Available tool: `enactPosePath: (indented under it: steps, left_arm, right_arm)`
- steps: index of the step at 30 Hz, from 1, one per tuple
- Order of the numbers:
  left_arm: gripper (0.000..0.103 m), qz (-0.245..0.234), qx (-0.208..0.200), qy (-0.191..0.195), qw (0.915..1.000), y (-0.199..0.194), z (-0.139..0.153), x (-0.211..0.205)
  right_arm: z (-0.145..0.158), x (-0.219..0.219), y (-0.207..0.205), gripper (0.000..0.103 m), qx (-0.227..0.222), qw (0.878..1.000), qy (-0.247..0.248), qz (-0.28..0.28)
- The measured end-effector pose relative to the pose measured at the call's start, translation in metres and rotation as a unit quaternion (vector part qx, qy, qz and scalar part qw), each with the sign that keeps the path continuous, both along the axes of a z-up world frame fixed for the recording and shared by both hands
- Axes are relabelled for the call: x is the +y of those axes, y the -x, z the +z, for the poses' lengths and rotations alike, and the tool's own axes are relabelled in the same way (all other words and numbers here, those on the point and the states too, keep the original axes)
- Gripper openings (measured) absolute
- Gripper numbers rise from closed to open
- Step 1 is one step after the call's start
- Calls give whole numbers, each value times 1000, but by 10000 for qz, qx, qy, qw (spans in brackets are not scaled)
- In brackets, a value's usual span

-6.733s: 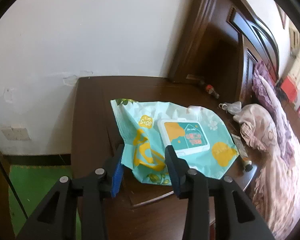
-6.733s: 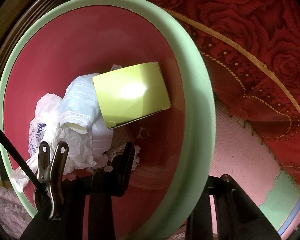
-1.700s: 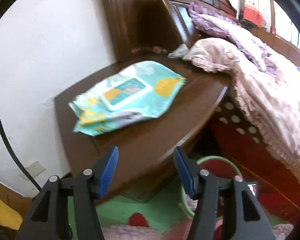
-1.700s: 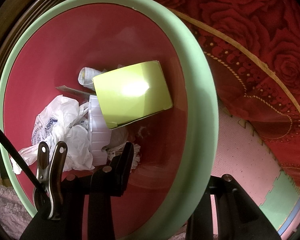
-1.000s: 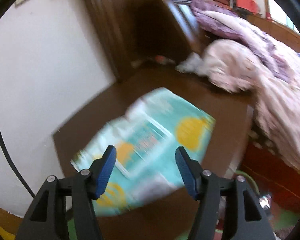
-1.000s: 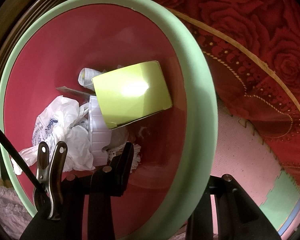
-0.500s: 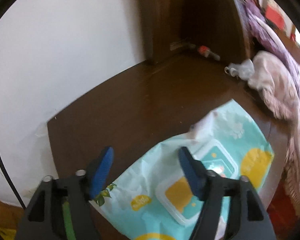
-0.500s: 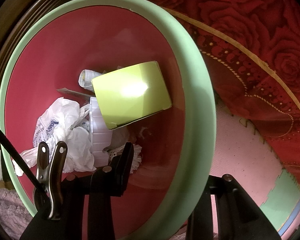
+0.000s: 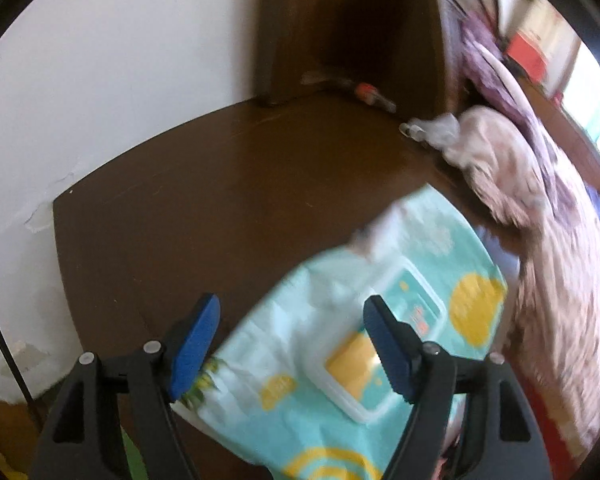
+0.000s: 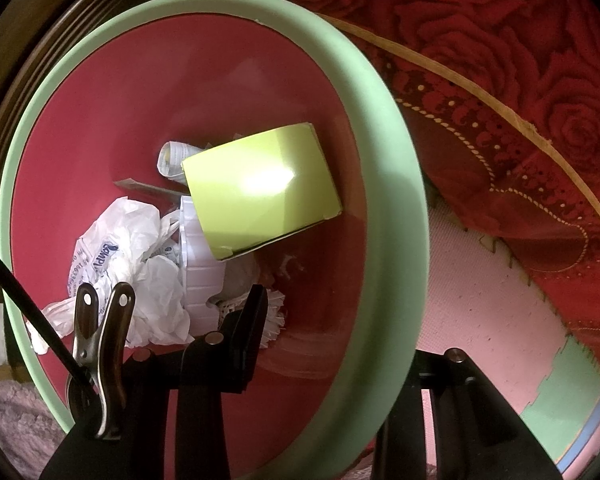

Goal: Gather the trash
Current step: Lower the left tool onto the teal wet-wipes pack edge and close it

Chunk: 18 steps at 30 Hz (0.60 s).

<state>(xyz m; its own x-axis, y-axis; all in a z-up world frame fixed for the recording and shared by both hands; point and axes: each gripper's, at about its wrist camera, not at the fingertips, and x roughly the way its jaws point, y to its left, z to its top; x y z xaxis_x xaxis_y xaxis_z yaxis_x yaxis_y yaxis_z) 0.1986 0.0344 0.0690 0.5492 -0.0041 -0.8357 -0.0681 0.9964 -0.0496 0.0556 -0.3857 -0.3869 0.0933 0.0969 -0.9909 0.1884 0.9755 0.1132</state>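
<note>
Through the left wrist camera, my left hand-held gripper (image 9: 290,332) hangs over the dark wooden counter (image 9: 188,208), tilted down toward the teal wipes pack (image 9: 340,344) that lies flat near the counter's front edge, beside the bed (image 9: 540,208). Its jaws have just been opening and now stand wide with nothing pressed between the blue pads (image 9: 196,332); the pack sits below and beyond them, untouched. I judge that wide spread is meant to straddle the flimsy pack's edge. A small clear bag (image 9: 436,130) rests farther back by the headboard. Through the right wrist camera, my right hand-held gripper (image 10: 336,356) points straight down and pinches the green rim of the trash bin (image 10: 384,184), one finger inside and one outside, probably to steady it for the drop. Inside lie a yellow-green box (image 10: 260,188) and crumpled white plastic (image 10: 124,248).
</note>
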Motion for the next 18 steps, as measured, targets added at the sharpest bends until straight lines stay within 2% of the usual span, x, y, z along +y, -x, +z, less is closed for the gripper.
enactPosePath:
  steps: [8, 12, 18]
  left_arm:
    - [79, -528, -104, -341, 9980, 19, -10, -47]
    - [79, -729, -110, -674, 9950, 26, -16, -70]
    - [80, -847, -71, -693, 9940, 20, -19, -82]
  right_arm:
    - [0, 0, 0, 35, 0, 10000, 3, 13]
    - [0, 1, -1, 35, 2, 10000, 5, 16]
    - [0, 1, -1, 35, 3, 10000, 11, 23]
